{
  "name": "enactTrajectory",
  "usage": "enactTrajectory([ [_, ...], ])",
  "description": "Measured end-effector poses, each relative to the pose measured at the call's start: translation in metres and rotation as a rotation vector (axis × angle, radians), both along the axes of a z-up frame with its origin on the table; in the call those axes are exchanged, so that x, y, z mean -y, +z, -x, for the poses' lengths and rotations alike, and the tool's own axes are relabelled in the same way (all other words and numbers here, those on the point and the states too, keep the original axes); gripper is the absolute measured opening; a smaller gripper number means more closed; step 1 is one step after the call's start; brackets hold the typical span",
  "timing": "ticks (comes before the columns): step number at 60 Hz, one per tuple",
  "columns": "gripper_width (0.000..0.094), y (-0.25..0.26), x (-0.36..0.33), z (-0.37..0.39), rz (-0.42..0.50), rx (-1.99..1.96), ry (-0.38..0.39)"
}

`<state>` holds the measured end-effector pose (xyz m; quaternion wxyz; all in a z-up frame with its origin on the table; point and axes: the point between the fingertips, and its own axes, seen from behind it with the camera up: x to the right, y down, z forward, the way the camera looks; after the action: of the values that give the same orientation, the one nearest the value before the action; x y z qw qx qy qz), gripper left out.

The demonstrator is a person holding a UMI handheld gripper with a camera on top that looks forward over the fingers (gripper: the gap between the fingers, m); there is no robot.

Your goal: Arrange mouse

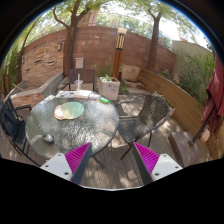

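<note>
Ahead, glass table (75, 125), chairs (143, 112); claw (107, 160) open.

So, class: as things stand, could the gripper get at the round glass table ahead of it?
Probably yes. The gripper is open and holds nothing; the glass table lies just beyond its fingers with only bare decking between. A chair stands off to one side.

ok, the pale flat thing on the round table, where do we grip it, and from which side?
Probably its near edge, coming down from above: the pale flat thing lies low on the round table, leaving little to pinch sideways. The gripper is well short of it, jaws open. Its exact shape is too small to tell.
</note>
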<state>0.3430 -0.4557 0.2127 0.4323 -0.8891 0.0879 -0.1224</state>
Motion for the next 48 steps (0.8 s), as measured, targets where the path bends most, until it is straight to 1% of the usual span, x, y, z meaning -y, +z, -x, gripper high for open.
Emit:
enactTrajectory([
  [6, 0.0849, -0.004, 0.001, 0.003, 0.003, -0.008, 0.010],
  [14, 0.0851, -0.029, 0.015, 0.019, 0.036, -0.022, 0.044],
  [19, 0.0844, -0.060, 0.033, 0.039, 0.075, -0.038, 0.085],
  [25, 0.0847, -0.103, 0.040, 0.086, 0.128, -0.070, 0.154],
  [27, 0.0845, -0.109, 0.046, 0.096, 0.141, -0.080, 0.183],
  [31, 0.0848, -0.135, 0.032, 0.134, 0.157, -0.090, 0.227],
  [37, 0.0851, -0.155, -0.001, 0.177, 0.145, -0.099, 0.281],
  [42, 0.0850, -0.166, -0.040, 0.210, 0.118, -0.101, 0.307],
  [48, 0.0849, -0.186, -0.091, 0.239, 0.108, -0.095, 0.310],
])
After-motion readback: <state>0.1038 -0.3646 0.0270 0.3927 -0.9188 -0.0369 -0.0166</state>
